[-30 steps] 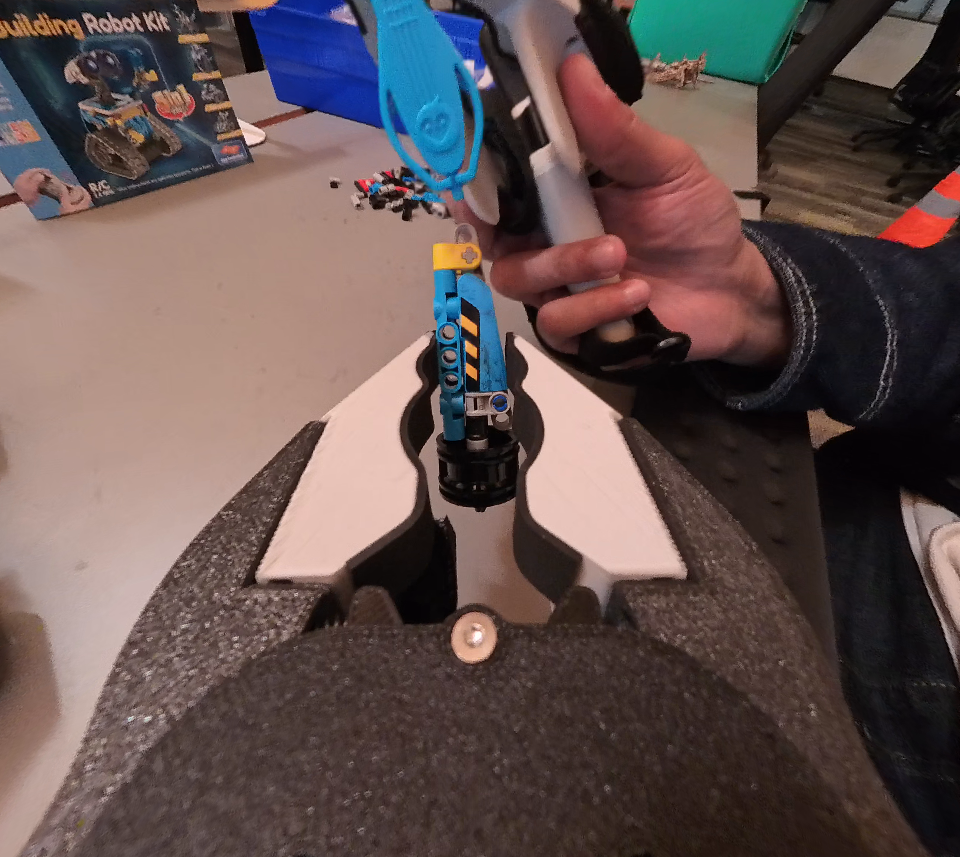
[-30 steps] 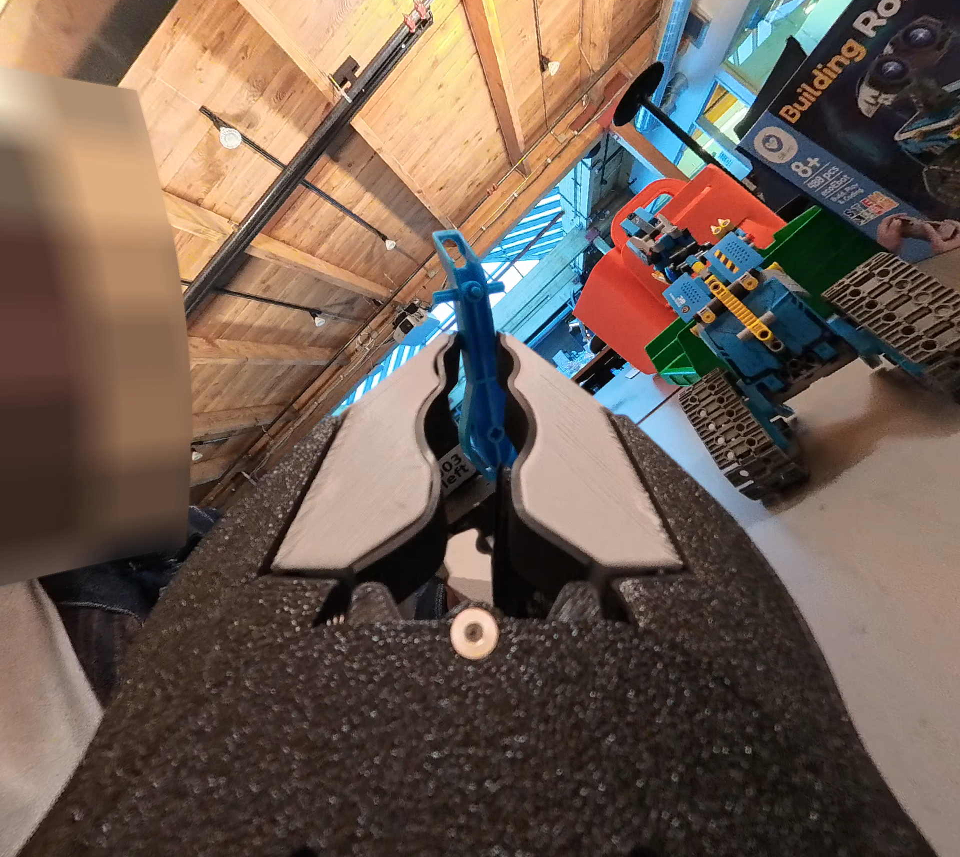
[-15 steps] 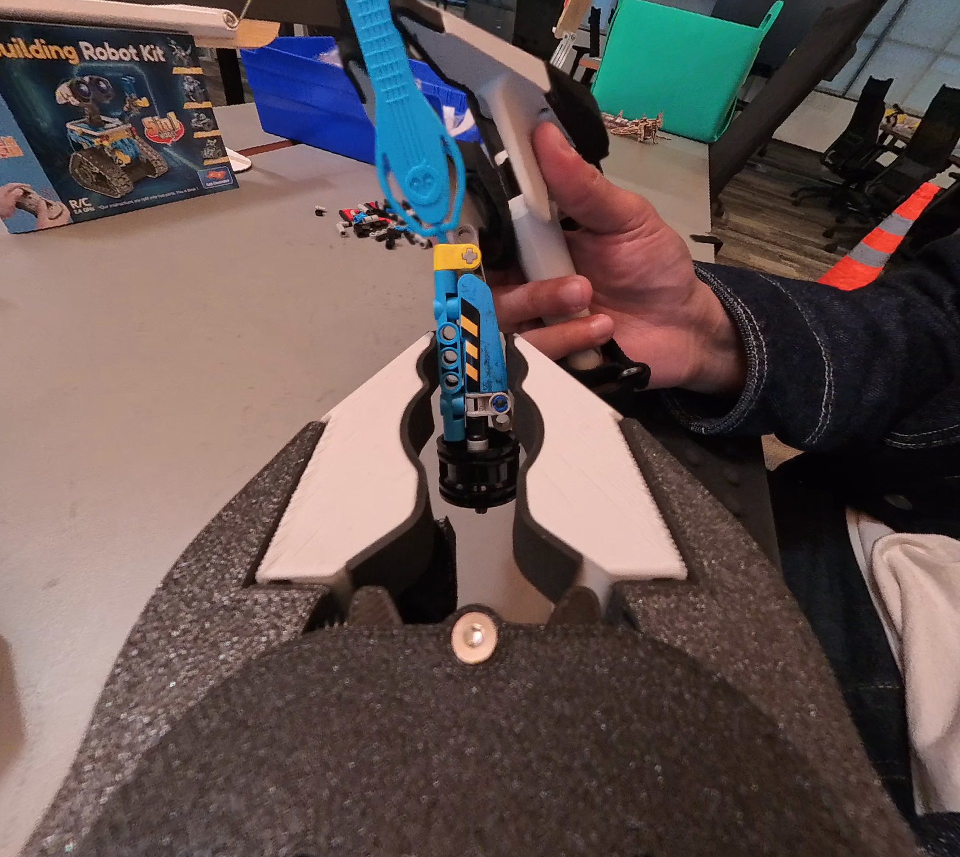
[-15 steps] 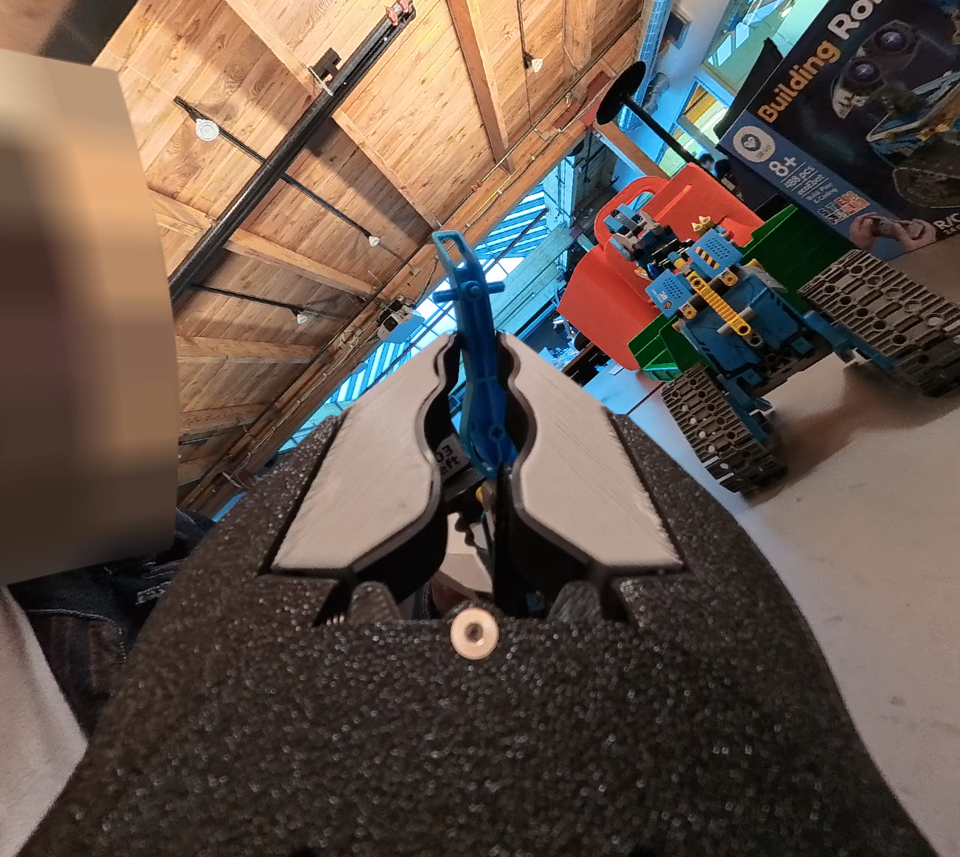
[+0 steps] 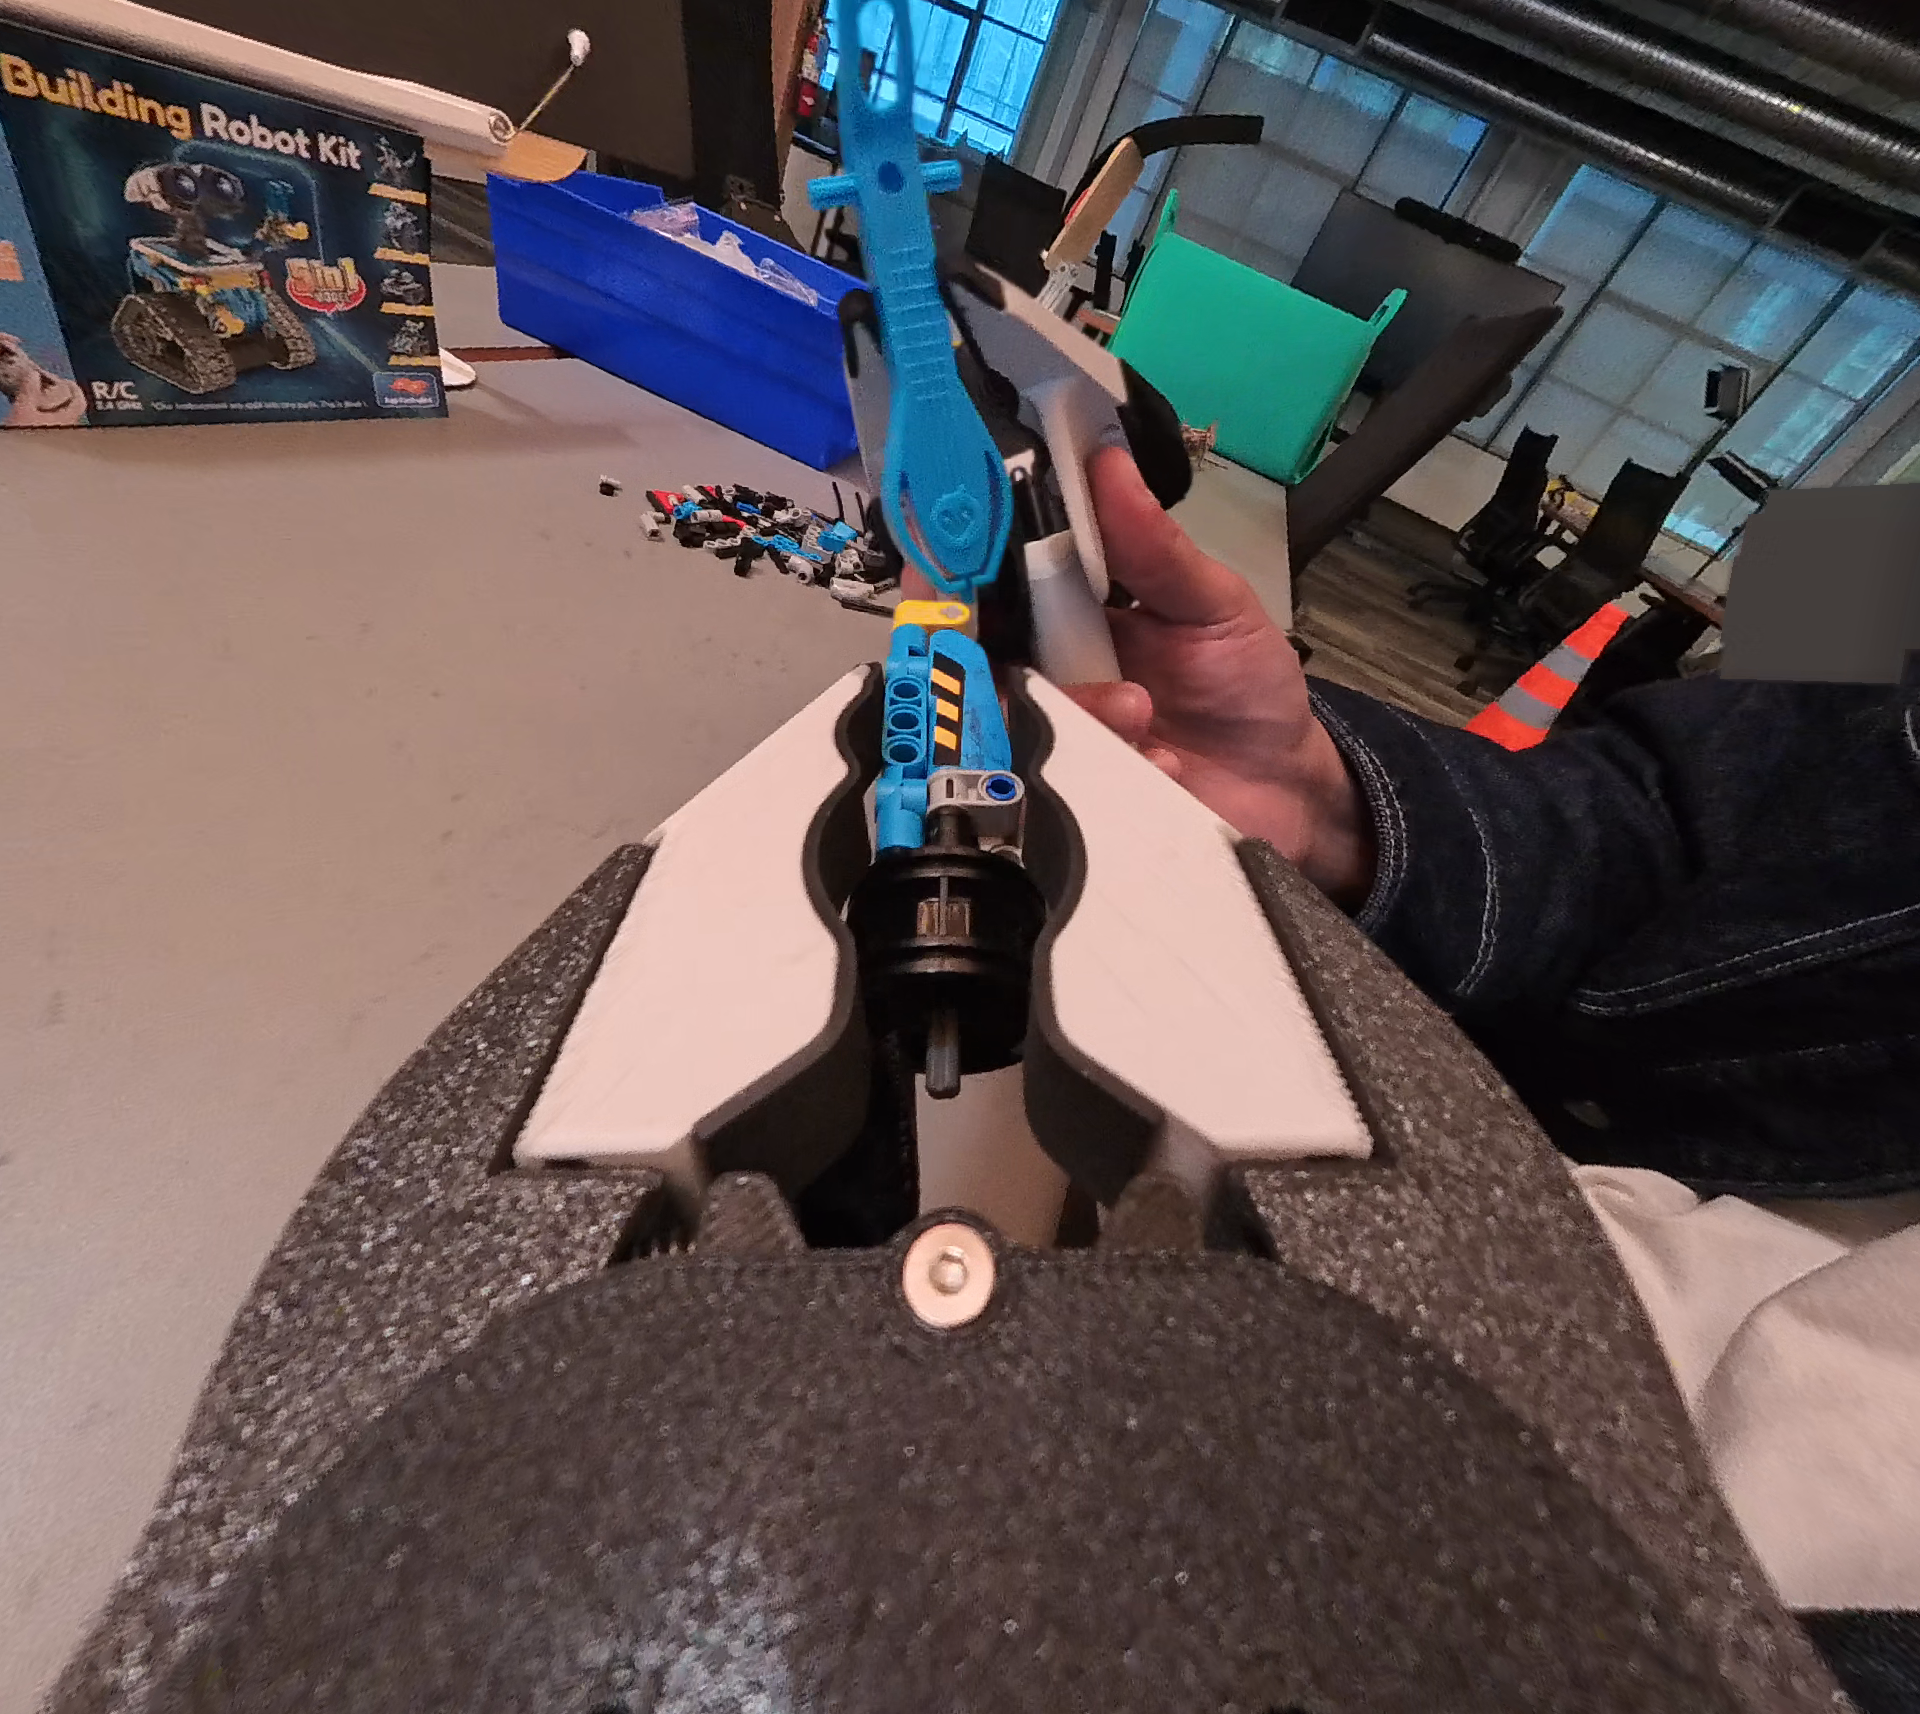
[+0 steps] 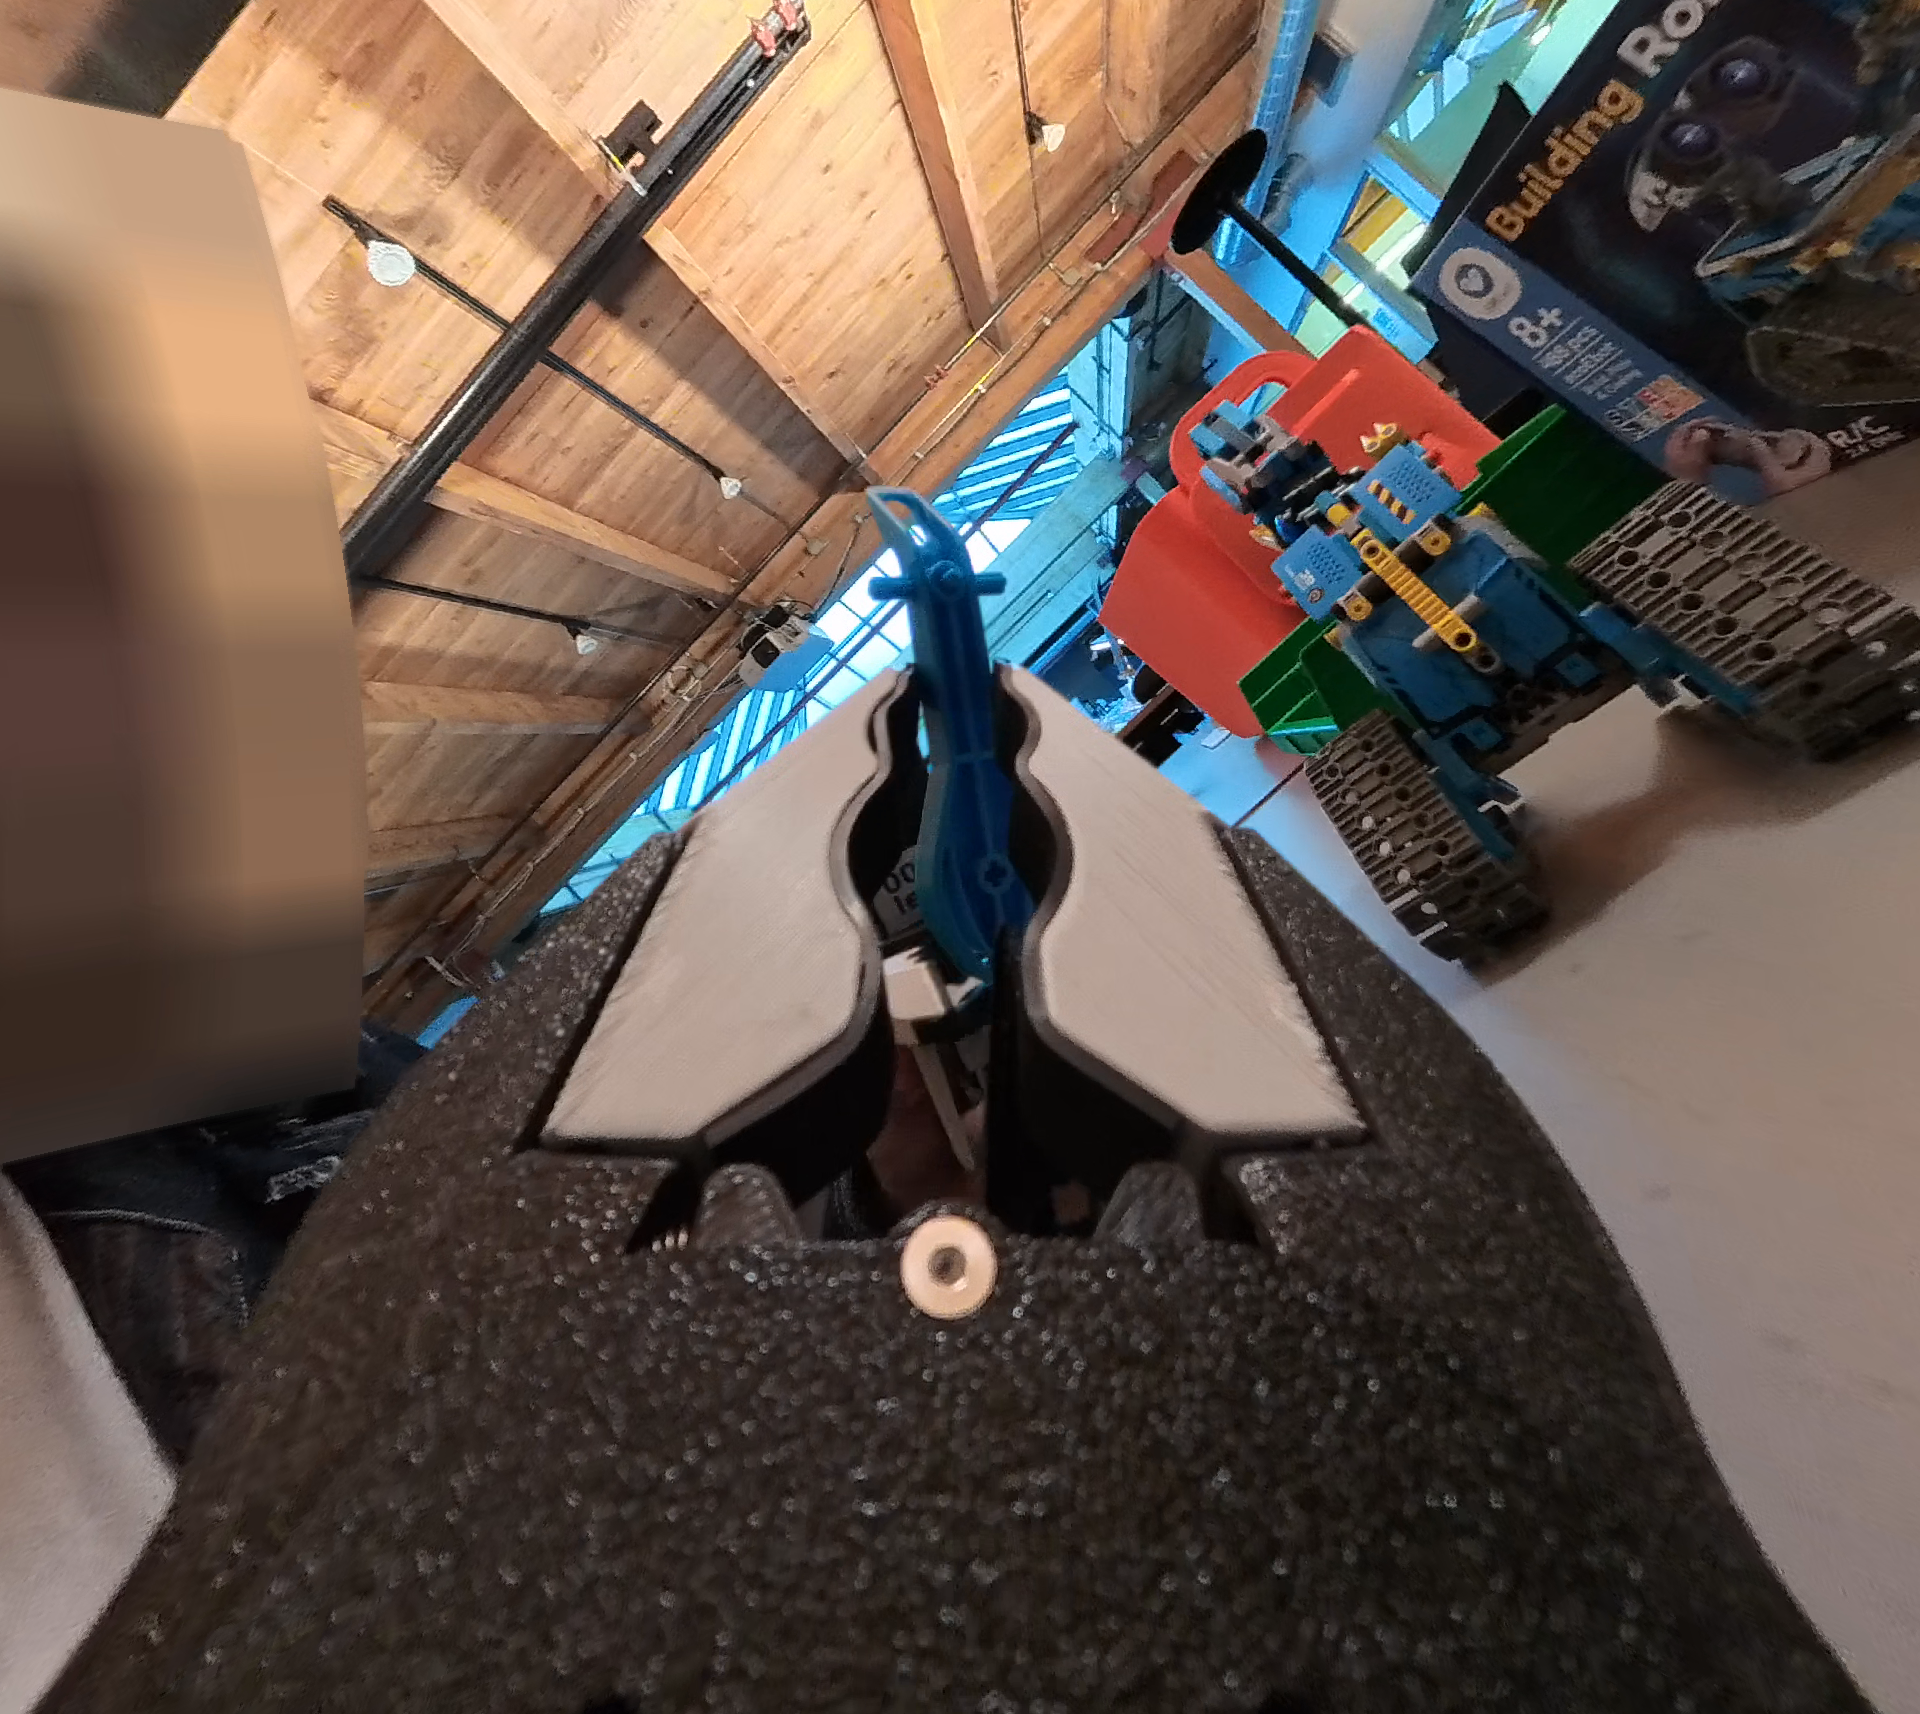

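Grey table (image 5: 312,729) is carrying all items. Left gripper (image 5: 940,729) is clamping brick arm (image 5: 940,729); right gripper (image 6: 961,729) is clamping blue tool (image 5: 914,334), whose fork, lower than a second ago, is now meeting the arm's yellow tip (image 5: 932,615). Loose parts (image 5: 769,526) are lying beyond the arm.

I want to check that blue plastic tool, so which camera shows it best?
The left wrist view: the blue plastic tool shows broadside, full length, its forked end at the yellow tip of the blue brick assembly. The right wrist view shows the tool edge-on only, clamped in the right hand-held gripper.
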A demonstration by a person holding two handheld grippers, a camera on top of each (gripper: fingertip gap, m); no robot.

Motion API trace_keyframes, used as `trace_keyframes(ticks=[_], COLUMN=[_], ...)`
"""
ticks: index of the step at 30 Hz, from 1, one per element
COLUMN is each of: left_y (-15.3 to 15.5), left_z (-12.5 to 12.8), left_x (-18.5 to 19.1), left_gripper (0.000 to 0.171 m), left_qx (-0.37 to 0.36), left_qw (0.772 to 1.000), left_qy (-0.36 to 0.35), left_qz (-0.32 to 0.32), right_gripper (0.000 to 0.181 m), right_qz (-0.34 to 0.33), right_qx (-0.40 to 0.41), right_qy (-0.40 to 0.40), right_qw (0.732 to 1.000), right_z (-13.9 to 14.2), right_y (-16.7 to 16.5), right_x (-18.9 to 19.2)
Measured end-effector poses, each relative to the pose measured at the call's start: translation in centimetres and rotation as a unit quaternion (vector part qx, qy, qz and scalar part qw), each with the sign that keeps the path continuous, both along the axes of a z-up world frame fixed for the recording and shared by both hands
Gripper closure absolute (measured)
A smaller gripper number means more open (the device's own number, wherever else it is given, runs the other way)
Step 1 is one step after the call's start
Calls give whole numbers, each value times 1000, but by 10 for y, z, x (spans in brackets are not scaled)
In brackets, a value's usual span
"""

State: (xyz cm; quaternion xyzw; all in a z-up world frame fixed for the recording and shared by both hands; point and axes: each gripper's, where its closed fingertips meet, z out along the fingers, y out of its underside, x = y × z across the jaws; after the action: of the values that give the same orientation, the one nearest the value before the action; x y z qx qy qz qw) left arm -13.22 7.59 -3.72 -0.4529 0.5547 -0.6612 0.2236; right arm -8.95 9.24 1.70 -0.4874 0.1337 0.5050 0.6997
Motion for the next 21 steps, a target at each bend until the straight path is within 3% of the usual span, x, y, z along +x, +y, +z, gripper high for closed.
trace_keyframes(ticks=[3, 5, 7, 9, 13, 17, 21], left_y=[-1, 4, 10, 10, 4, 4, 1], left_z=[-9, -32, -71, -101, -117, -117, -99], left_x=[1, 5, 5, 1, -1, -2, 4], left_gripper=[149, 149, 149, 149, 148, 148, 132], left_qx=[51, 155, 291, 369, 403, 376, 331], left_qw=[999, 987, 952, 919, 902, 911, 933], left_qy=[7, 39, 92, 135, 157, 169, 143], left_qz=[11, 35, 38, 18, -4, -11, 5], right_gripper=[169, 168, 169, 169, 170, 170, 170], right_qz=[-11, -7, -5, 0, 12, 23, 28], right_qx=[1, 2, 3, 0, -7, -24, -36], right_qy=[7, 21, 29, 31, 44, 56, 59], right_qw=[1000, 1000, 1000, 1000, 999, 998, 997], right_z=[0, -1, -2, -3, -7, -14, -19], right_y=[-2, -2, -3, -3, -3, 0, 4], right_x=[7, 9, 11, 11, 9, 7, 2])
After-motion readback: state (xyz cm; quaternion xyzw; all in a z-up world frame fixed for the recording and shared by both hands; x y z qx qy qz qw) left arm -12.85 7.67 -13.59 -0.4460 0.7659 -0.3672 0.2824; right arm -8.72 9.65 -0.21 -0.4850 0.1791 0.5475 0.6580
